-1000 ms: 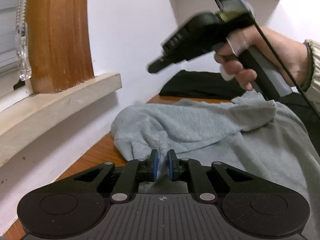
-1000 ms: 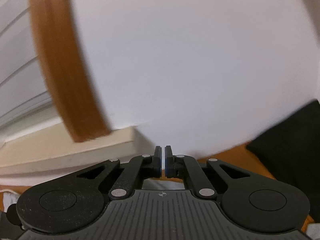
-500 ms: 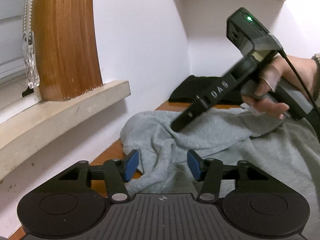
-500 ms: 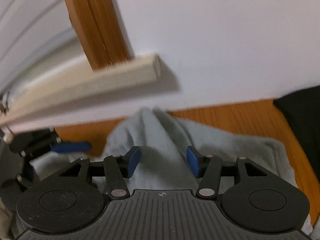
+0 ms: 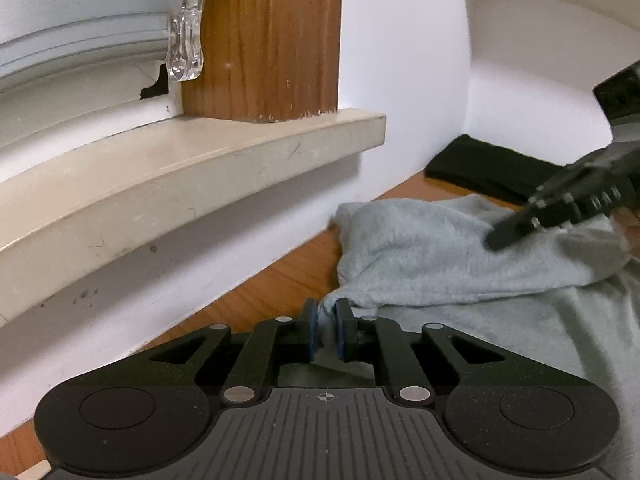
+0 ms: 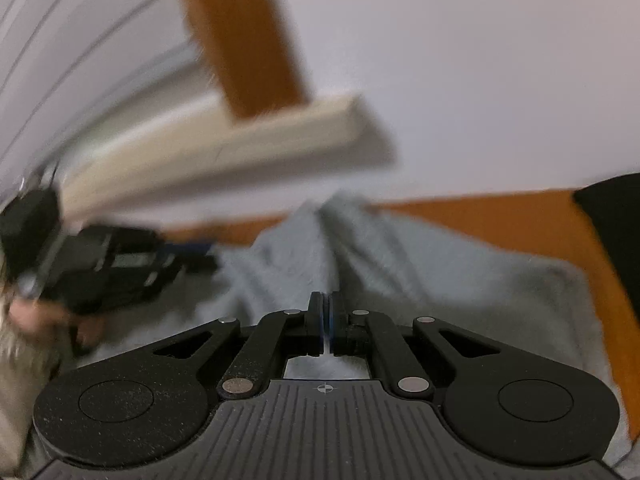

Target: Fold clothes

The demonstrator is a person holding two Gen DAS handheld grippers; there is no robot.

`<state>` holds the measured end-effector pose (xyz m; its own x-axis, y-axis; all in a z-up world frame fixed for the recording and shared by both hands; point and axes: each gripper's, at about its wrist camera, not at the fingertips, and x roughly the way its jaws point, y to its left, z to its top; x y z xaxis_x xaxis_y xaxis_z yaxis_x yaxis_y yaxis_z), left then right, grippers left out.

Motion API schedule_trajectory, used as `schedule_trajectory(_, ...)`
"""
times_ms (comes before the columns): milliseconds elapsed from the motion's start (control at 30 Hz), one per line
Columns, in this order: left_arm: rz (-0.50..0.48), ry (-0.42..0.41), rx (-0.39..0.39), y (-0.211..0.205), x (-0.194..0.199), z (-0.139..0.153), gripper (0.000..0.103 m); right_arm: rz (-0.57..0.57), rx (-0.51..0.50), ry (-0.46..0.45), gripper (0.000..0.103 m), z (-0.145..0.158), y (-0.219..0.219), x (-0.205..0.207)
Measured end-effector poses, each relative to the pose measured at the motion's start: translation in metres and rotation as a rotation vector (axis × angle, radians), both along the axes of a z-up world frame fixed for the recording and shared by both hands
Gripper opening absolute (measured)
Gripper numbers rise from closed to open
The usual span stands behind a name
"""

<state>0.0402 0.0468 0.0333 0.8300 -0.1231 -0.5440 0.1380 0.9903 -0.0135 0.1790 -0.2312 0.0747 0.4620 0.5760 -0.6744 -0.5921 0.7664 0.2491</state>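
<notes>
- The left gripper (image 5: 325, 329) has its two blue pads (image 5: 308, 330) pinched on a corner of the one grey sweatshirt (image 5: 440, 264), a small tuft of cloth showing between them.
- The right gripper (image 6: 325, 320) has its jaws nearly together over a raised ridge of the same sweatshirt (image 6: 400, 264); a thin sliver of pale cloth shows in the gap, but the blur leaves it unclear whether the cloth is really clamped.
- Two grippers, one grey garment, one black garment.
- Just ahead of the left gripper the sweatshirt lies crumpled on the wooden tabletop (image 5: 256, 292), a folded-over lump in front and a flatter spread off to the right.
- To the front right of the left gripper, the right gripper (image 5: 560, 208) presses its tip down on the lump; pale letters run along its side, too smeared to read.
- In the right wrist view the left gripper (image 6: 192, 252) sits to the left, blurred, with a hand (image 6: 36, 316) on its grip.
- Left of and above the left gripper a cream windowsill (image 5: 192, 168) juts from the white wall (image 5: 400, 60), with a wooden frame post (image 5: 264, 36) standing on it.
- One clear plastic clip (image 5: 185, 24) hangs beside that post.
- Farthest ahead, beyond the sweatshirt, the black folded garment (image 5: 488, 172) lies on the tabletop against the wall corner.
</notes>
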Motion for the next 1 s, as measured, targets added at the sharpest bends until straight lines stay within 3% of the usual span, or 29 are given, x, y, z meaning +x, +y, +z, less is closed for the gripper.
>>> schedule_trajectory(33,-0.005,-0.005,0.002,-0.001,-0.001,0.001,0.014,0.019,-0.023,-0.003,0.003,-0.002,0.004,-0.004)
schedule_trajectory(100,-0.029,-0.029,0.009,-0.004,-0.005,0.007,0.031,0.034,-0.036,-0.004,0.008,-0.005,0.006,-0.008)
schedule_trajectory(133,-0.042,-0.045,0.024,-0.007,-0.008,0.010,0.053,0.036,-0.042,-0.010,0.010,-0.005,0.007,-0.010)
schedule_trajectory(167,-0.055,-0.061,0.038,-0.011,-0.011,0.013,0.068,0.029,-0.041,-0.020,0.012,-0.005,0.006,-0.009)
schedule_trajectory(233,-0.071,-0.079,0.040,-0.016,-0.014,0.015,0.069,0.004,-0.025,-0.038,0.015,-0.003,0.001,-0.007)
schedule_trajectory(367,-0.090,-0.103,0.014,-0.025,-0.015,0.016,0.072,-0.109,0.039,-0.093,0.038,0.002,-0.016,0.001)
schedule_trajectory(533,-0.107,-0.117,-0.013,-0.033,-0.015,0.014,0.073,-0.200,0.003,-0.100,0.040,-0.016,-0.024,0.008)
schedule_trajectory(667,-0.106,-0.106,-0.022,-0.032,-0.013,0.010,0.082,-0.218,-0.027,-0.105,0.053,-0.033,-0.022,0.006)
schedule_trajectory(800,-0.104,-0.097,-0.041,-0.031,-0.011,0.010,0.090,-0.191,-0.054,-0.121,0.051,-0.038,-0.014,0.001)
schedule_trajectory(900,-0.097,-0.097,-0.042,-0.031,-0.010,0.009,0.090,-0.136,-0.059,-0.131,0.031,-0.032,-0.007,-0.006)
schedule_trajectory(1000,-0.078,-0.109,-0.017,-0.032,-0.010,0.007,0.090,-0.076,-0.078,-0.144,0.029,-0.027,0.001,-0.014)
